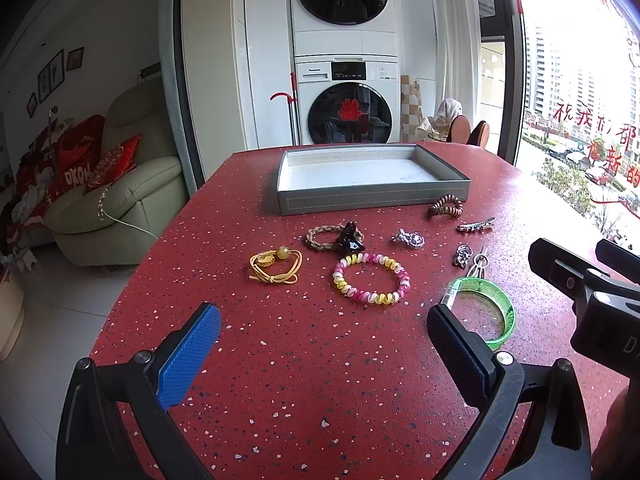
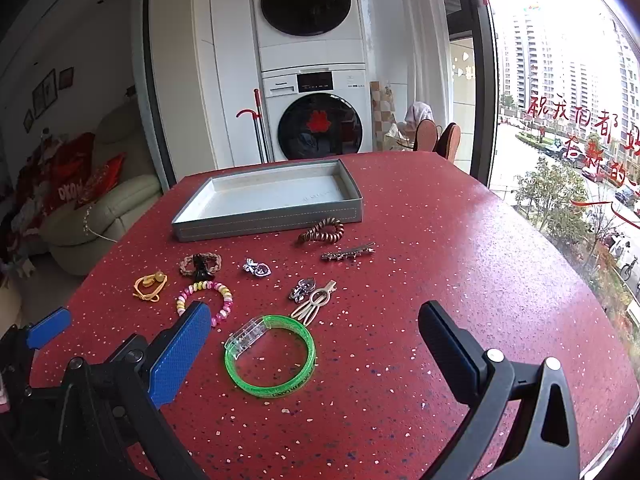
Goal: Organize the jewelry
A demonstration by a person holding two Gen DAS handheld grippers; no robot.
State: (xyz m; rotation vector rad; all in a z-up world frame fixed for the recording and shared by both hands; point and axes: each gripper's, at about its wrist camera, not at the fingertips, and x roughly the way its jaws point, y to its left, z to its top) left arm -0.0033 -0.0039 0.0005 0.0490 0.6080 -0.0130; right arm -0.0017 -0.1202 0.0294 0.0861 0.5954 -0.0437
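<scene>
A grey tray point(image 1: 372, 200) point(image 2: 264, 226) with nothing in it sits at the far side of the red table point(image 1: 320, 380). In front of it lie a yellow cord bracelet point(image 1: 276, 266) point(image 2: 150, 286), a braided bracelet with a black charm point(image 1: 336, 237) point(image 2: 200, 265), a pink-yellow spiral bracelet point(image 1: 372, 280) point(image 2: 222, 294), a green bangle point(image 1: 504, 312) point(image 2: 272, 356), a brown spiral band point(image 1: 446, 206) point(image 2: 322, 231), silver brooches point(image 1: 409, 239) point(image 2: 257, 269) and hair clips point(image 1: 476, 225) point(image 2: 348, 253). My left gripper point(image 1: 324, 344) is open, short of the bracelets. My right gripper point(image 2: 316, 340) is open above the green bangle.
A beige clip point(image 2: 314, 302) and a silver charm point(image 2: 302, 289) lie by the bangle. Stacked washing machines point(image 1: 344, 60) stand behind the table, a sofa point(image 1: 120, 184) to the left, a window point(image 2: 568, 100) to the right. The table edge curves away at left.
</scene>
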